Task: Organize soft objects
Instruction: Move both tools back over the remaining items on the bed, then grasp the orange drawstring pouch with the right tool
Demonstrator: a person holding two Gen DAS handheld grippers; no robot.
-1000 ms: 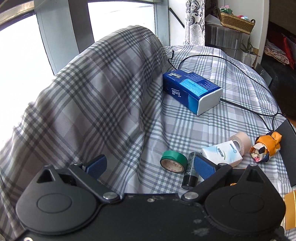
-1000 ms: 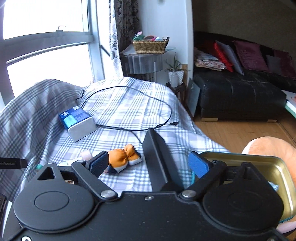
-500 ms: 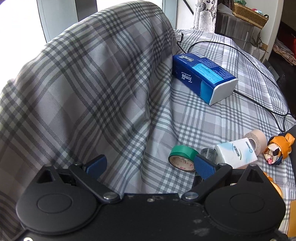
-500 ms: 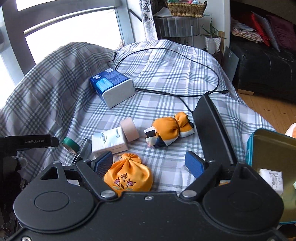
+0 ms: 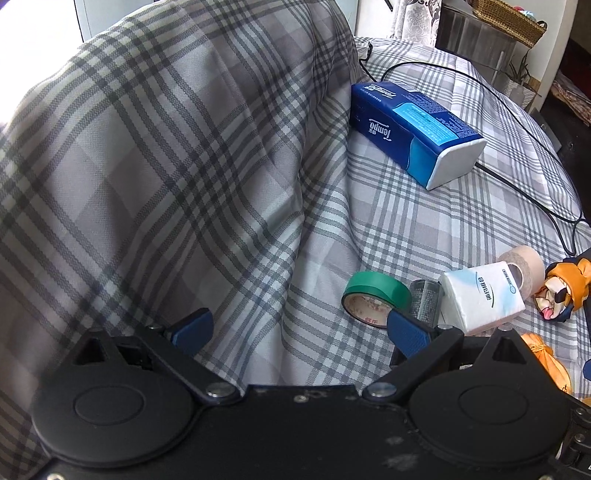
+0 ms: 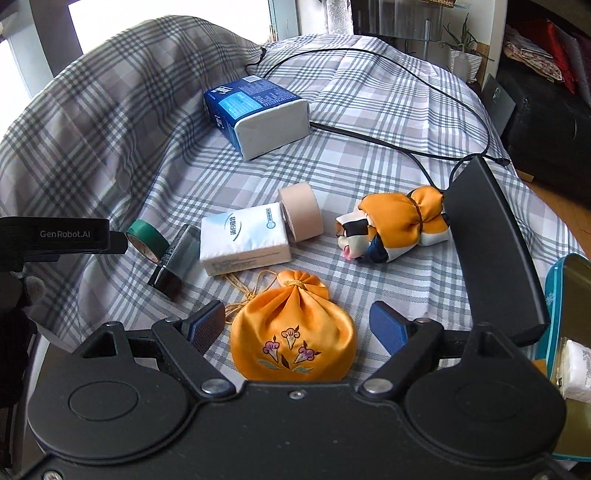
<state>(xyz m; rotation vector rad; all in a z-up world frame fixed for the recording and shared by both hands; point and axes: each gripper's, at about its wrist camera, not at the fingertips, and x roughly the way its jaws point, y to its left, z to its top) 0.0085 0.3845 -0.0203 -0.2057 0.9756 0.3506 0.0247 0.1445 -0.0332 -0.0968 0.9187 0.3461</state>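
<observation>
While spread, right tongs [image 6: 297, 323] straddle pouch [image 6: 291, 338] — untouched.

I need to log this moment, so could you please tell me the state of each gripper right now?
Left gripper: open, holding nothing.
Right gripper: open, its jaws either side of the orange pouch, not closed on it.

Bright window [image 6: 166, 7] backlight, blown out; fisheye-warped edges.

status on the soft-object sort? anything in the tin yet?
Possibly done: one white pack lies in the tin. In hand: nothing; the open right gripper straddles the orange pouch, and the left gripper is open. Left: the pouch, knotted cloth bundle and white tissue pack lie on the plaid cloth.
</observation>
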